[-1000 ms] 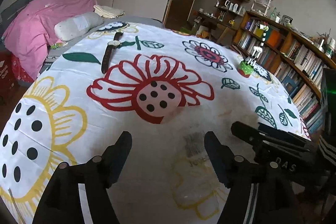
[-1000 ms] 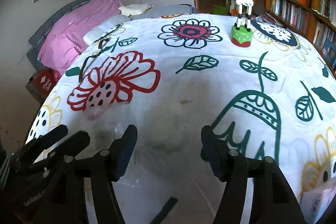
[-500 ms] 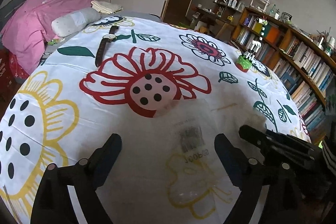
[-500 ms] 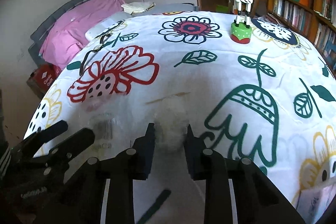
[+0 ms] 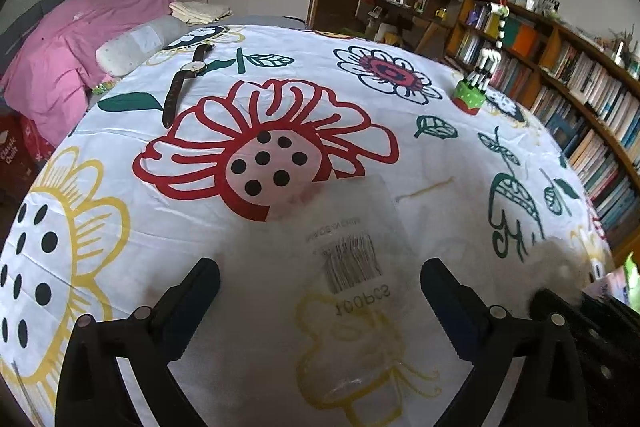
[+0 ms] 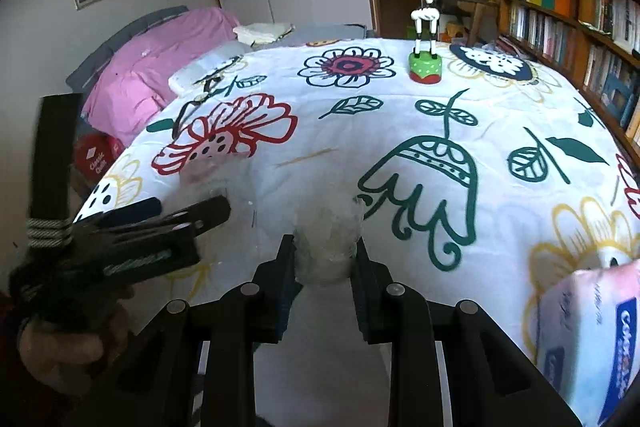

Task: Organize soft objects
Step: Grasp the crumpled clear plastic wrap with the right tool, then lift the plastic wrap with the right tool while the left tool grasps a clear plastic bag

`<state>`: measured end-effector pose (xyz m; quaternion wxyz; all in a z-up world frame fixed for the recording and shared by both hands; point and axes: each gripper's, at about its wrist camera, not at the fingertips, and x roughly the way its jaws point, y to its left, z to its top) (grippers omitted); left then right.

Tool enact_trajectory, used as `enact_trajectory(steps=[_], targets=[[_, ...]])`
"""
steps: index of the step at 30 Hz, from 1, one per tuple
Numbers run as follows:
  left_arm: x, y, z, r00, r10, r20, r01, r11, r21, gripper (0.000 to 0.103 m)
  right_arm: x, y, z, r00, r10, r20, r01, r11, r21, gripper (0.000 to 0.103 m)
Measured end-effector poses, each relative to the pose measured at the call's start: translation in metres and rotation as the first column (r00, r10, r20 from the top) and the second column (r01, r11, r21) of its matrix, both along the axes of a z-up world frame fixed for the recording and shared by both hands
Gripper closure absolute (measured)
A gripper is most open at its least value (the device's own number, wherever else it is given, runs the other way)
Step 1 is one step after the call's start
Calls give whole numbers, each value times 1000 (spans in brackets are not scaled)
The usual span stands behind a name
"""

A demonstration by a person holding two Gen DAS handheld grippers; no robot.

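The right gripper [image 6: 325, 259] is clenched on a white cotton ball [image 6: 327, 247], low in the centre of the right wrist view, with the pads pressing on both flanks of the fluffy wad. The left gripper [image 5: 320, 291] has nothing between its pads; its jaws are opening over the clear plastic bag [image 5: 352, 267], which lies flat on the floral tablecloth [image 5: 200, 227] at lower centre of the left wrist view.

Step in hand, as judged: carry the cotton ball to the bag.
- Keep the squeeze light. The fibres compress easily and may shed or snag on the pads.
- Hold the bag's mouth before insertion. The film is thin, glossy and slack, and its mouth cannot be made out here.

The bag bears a printed barcode and the mark "100PCS". A soft, printed tissue pack [image 6: 592, 327] sits at the lower right edge of the right wrist view.
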<state>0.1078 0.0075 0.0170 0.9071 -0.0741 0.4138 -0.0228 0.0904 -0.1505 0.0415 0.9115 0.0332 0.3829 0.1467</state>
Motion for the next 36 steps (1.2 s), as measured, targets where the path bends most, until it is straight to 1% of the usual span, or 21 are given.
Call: enact_trajectory(steps=[6, 11, 16, 19, 20, 22, 23, 24, 25, 26, 27, 28, 29, 30, 32, 36], targets=[[7, -13, -3, 1000, 12, -27, -10, 997, 75, 1, -21, -3, 8, 999, 14, 47, -15, 1000, 4, 76], [14, -25, -5, 999, 20, -50, -13, 989, 144, 0, -33, -5, 11, 997, 29, 72, -30, 1000, 9, 76], [19, -32, -7, 999, 23, -39, -17, 988, 157, 0, -41, -9, 9, 996, 37, 81, -39, 999, 24, 76], [21, -31, -7, 999, 22, -32, -17, 989, 145, 0, -44, -13, 10, 995, 34, 89, -37, 999, 30, 76], [21, -31, -7, 999, 21, -30, -17, 990, 141, 2, -45, -14, 10, 995, 33, 92, -37, 999, 34, 76], [18, -29, -4, 1000, 25, -14, -23, 990, 140, 16, -47, -16, 12, 994, 30, 100, -34, 999, 40, 76], [17, -27, -2, 1000, 25, -3, -24, 990, 136, 30, -48, -18, 13, 994, 29, 105, -34, 999, 43, 76], [15, -24, -1, 1000, 24, 5, -24, 991, 129, 47, -50, -19, 15, 993, 26, 111, -31, 999, 45, 76], [14, -22, 1, 1000, 23, 11, -24, 992, 124, 56, -50, -20, 16, 993, 24, 115, -29, 998, 47, 76], [13, -18, 2, 1000, 23, 13, -24, 994, 106, 69, -52, -21, 17, 993, 22, 119, -28, 998, 49, 76], [12, -14, 2, 1000, 23, 13, -24, 996, 86, 77, -53, -22, 18, 992, 18, 124, -24, 998, 50, 76], [11, -10, 3, 1000, 19, 12, -20, 998, 63, 82, -53, -23, 19, 992, 16, 127, -22, 998, 50, 76], [9, -8, 3, 1000, 20, 10, -20, 998, 54, 89, -54, -23, 20, 991, 13, 130, -19, 999, 50, 76], [8, -6, 4, 1000, 17, 10, -17, 999, 43, 91, -55, -25, 20, 991, 9, 132, -15, 999, 50, 76], [3, -3, 5, 1000, 14, 7, -14, 1000, 22, 93, -58, -26, 21, 991, 2, 133, -9, 999, 50, 76], [-9, -1, 12, 1000, 0, 24, 0, 1000, 2, 94, -62, -29, 24, 990, -12, 138, 5, 999, 48, 76]])
